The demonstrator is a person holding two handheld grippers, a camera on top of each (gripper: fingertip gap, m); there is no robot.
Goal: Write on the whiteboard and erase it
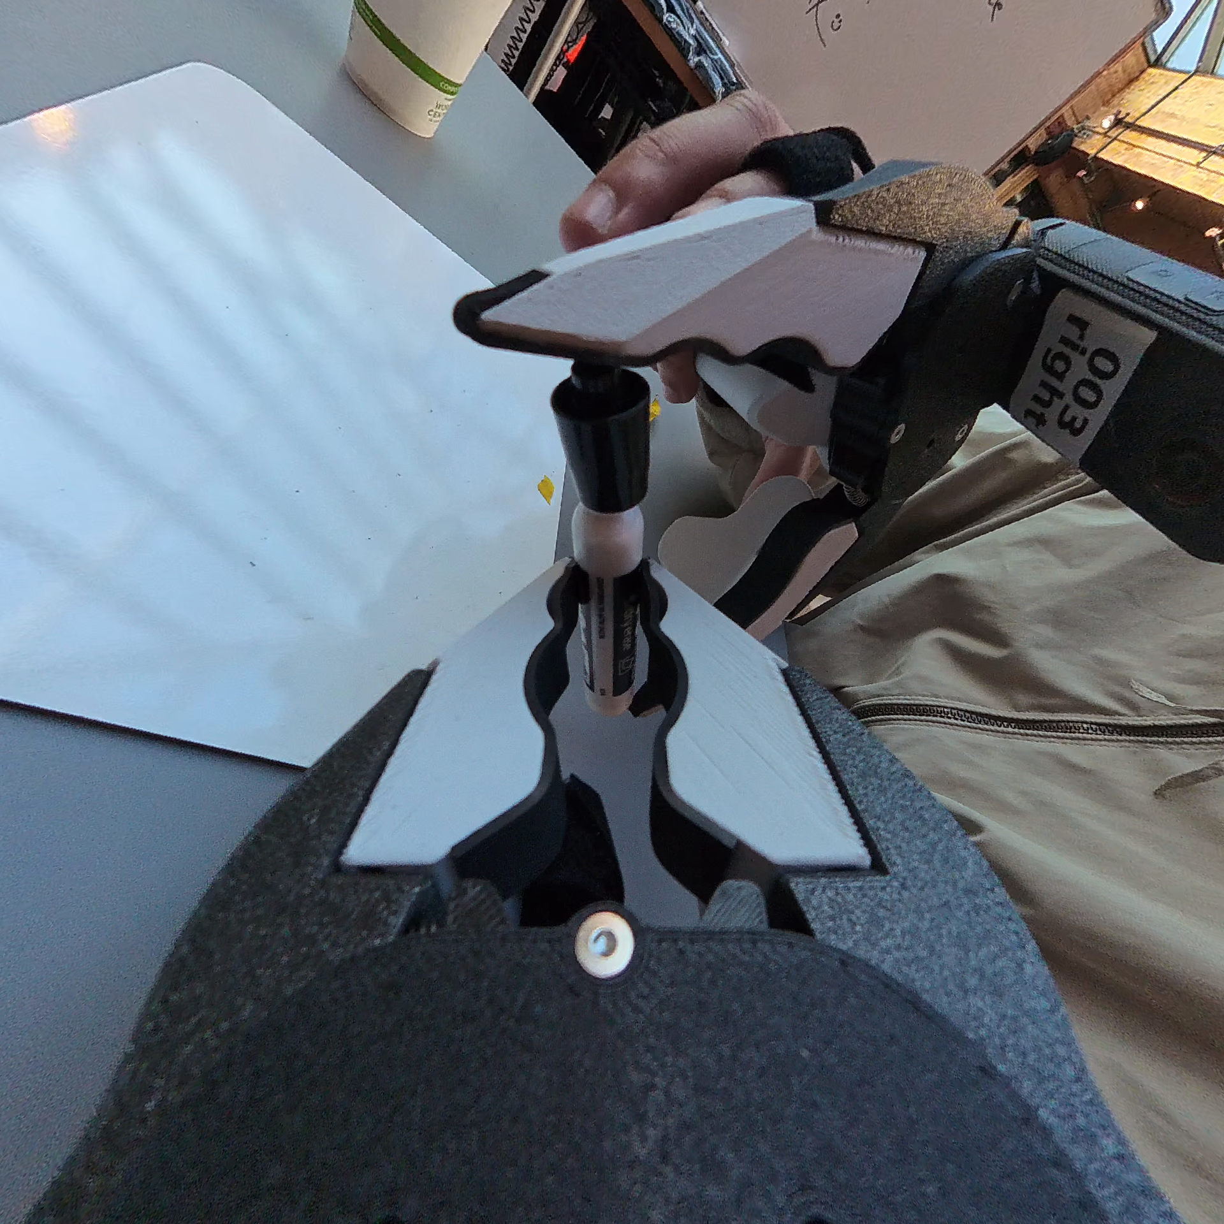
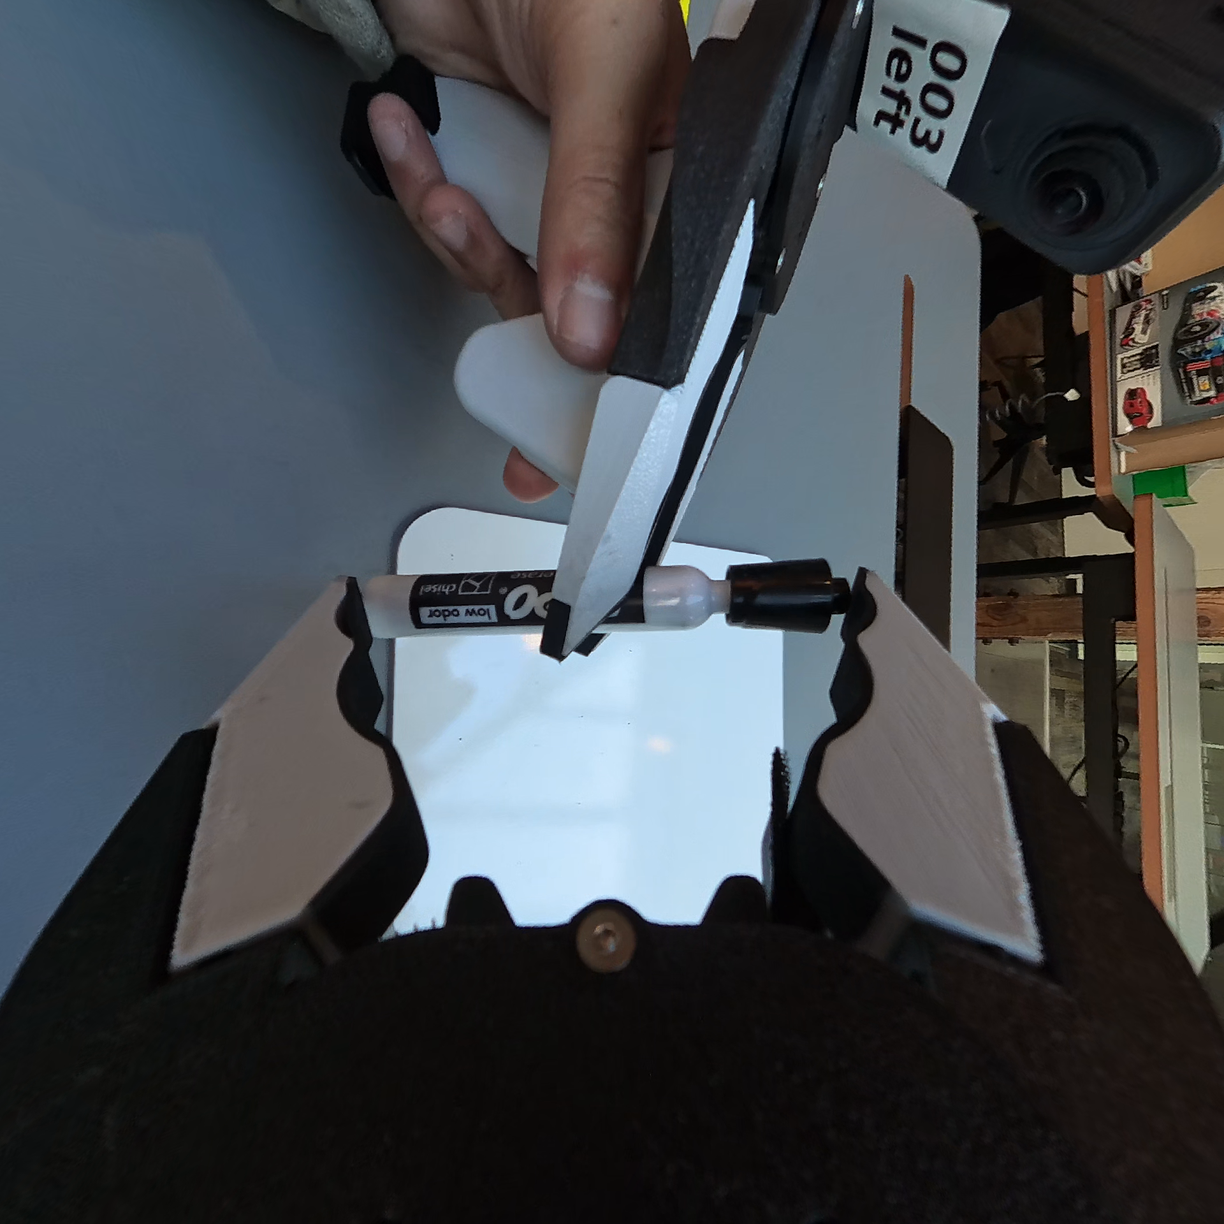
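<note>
A white dry-erase marker (image 1: 606, 536) with a black cap (image 1: 603, 444) is held in the air. My left gripper (image 1: 609, 576) is shut on the middle of its barrel, also visible in the right wrist view (image 2: 563, 642). My right gripper (image 2: 606, 589) stands wide and spans the marker (image 2: 457, 606) end to end. One fingertip (image 2: 351, 596) is at the tail and the other (image 2: 861, 596) is against the cap (image 2: 781, 596). The cap sits only on the tip, with the white neck showing.
A white board (image 1: 199, 397) lies on the grey table (image 1: 66, 861) below the marker, and shows in the right wrist view (image 2: 583, 762). A paper cup (image 1: 410, 59) stands at the far edge. A person's tan jacket (image 1: 993, 795) is to the right. Hands (image 2: 563, 165) hold both grippers.
</note>
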